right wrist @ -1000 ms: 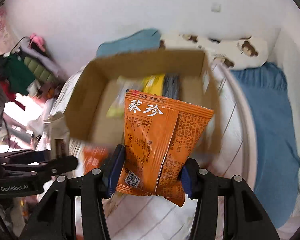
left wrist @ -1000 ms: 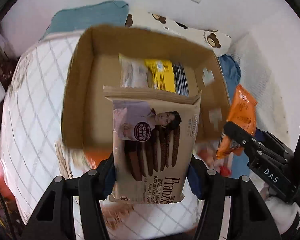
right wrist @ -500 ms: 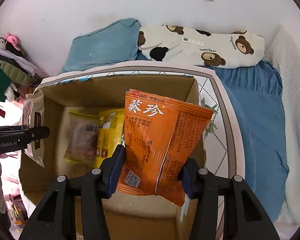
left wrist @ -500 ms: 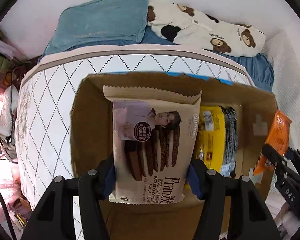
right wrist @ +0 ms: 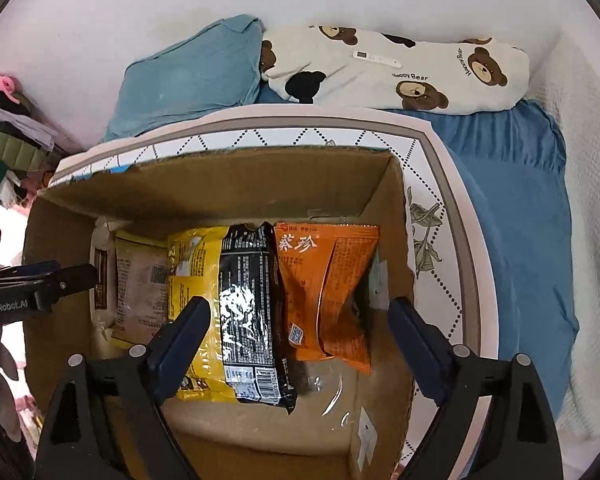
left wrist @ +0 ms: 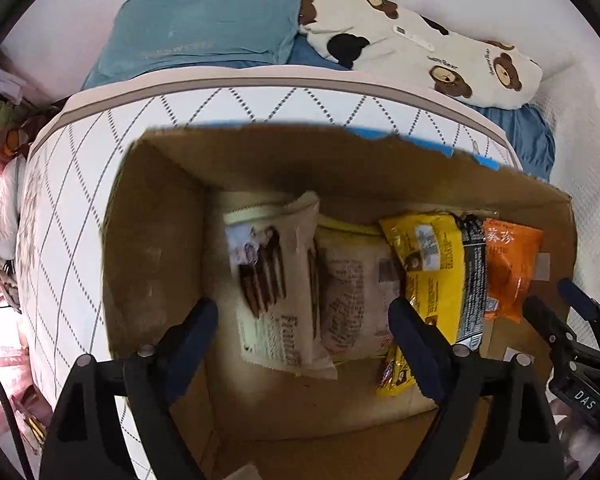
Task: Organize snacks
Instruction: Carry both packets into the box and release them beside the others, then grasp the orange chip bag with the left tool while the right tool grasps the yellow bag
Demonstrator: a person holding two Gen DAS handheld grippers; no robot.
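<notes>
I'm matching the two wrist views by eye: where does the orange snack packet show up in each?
Left wrist view: the orange snack packet lies at the far right of the cardboard box, right of the black packet.
Right wrist view: the orange snack packet sits centre-right in the box, again right of the black packet.
Shared landmark: the bear-print pillow beyond the box.

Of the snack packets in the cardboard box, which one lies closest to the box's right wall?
The orange packet. It sits at the right end of the row, beside the black packet; the yellow packet lies further left.
</notes>
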